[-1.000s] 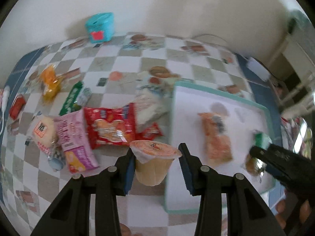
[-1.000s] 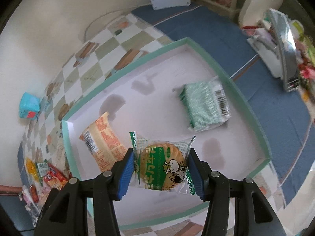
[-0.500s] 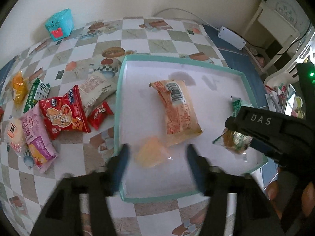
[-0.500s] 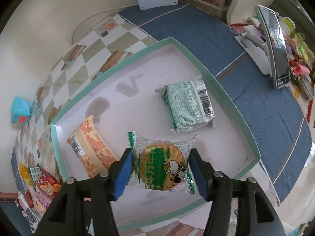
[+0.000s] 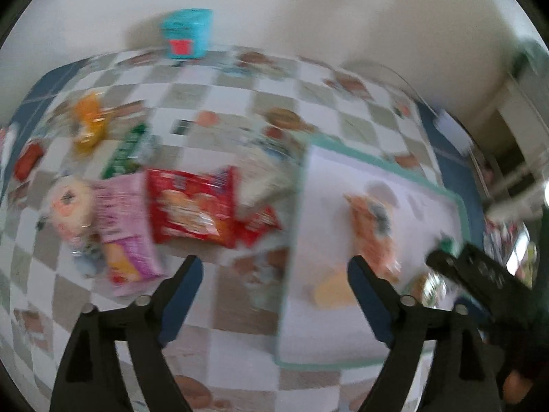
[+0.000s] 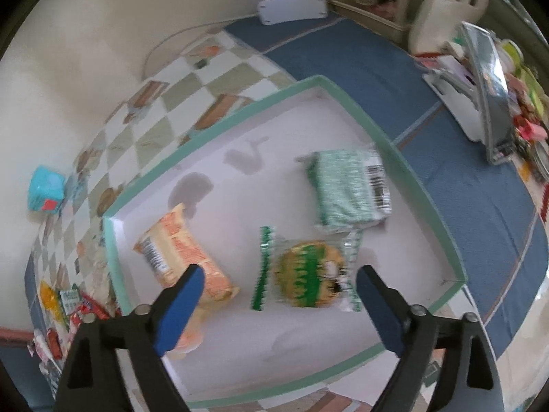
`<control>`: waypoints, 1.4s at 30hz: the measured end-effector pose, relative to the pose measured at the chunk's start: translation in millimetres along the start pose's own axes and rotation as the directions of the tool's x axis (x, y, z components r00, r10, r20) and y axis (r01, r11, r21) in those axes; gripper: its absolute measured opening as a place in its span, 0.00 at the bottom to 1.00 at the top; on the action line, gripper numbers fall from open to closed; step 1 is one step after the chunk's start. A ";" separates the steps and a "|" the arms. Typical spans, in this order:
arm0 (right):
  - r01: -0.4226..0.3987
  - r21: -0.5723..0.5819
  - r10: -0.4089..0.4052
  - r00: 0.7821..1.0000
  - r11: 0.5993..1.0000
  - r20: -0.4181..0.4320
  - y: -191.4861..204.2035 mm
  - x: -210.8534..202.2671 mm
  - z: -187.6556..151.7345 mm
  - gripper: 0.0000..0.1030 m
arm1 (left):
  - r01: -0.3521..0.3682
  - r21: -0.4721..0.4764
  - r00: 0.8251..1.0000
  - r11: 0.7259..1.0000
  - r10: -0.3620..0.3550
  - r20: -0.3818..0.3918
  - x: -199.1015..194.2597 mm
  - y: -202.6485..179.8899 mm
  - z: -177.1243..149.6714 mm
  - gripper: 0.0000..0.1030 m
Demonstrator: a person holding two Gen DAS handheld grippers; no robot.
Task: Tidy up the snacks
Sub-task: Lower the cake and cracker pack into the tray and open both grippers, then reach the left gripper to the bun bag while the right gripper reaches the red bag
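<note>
Both grippers stand wide open and hold nothing. The right gripper (image 6: 279, 286) hovers over the tray (image 6: 394, 144), where a green cookie pack (image 6: 308, 279) lies flat between its fingers, touching neither. Behind it rests a green-white packet (image 6: 350, 190), and to the left an orange packet (image 6: 182, 254). The left gripper (image 5: 274, 274) hangs above the tray's near-left edge (this view is blurred); a jelly cup (image 5: 334, 290) lies inside the tray, while a red bag (image 5: 194, 211) and a pink bag (image 5: 123, 226) lie on the checkered cloth (image 5: 223, 103) outside.
</note>
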State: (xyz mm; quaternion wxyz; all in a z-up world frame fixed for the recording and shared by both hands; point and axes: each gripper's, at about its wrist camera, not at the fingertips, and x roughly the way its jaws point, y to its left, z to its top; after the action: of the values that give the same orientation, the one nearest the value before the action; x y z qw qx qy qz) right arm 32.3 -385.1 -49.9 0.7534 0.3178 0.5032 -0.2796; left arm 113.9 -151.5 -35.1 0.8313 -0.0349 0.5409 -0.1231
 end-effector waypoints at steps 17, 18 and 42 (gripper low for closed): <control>-0.106 -0.261 0.122 0.992 0.960 0.044 92.1 -10.1 -27.9 1.00 | -0.195 -0.378 0.971 0.905 0.233 0.057 -26.2 120.7 29.2 0.92; -0.101 -0.269 0.117 0.992 0.958 0.044 97.1 -8.5 -28.9 1.00 | -0.203 -0.384 0.968 0.901 0.243 0.056 -26.3 122.9 30.4 0.92; -0.143 -0.513 0.155 0.988 0.846 -0.020 219.5 33.8 -58.1 1.00 | -0.258 -0.604 0.959 0.754 0.274 -0.068 -10.8 236.3 42.6 0.92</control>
State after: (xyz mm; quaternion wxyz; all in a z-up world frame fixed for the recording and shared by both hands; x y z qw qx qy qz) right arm 172.6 -203.5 -55.1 0.8357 0.1406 0.5248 -0.0800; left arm 187.9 76.5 -53.0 0.7915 -0.2240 0.5405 0.1768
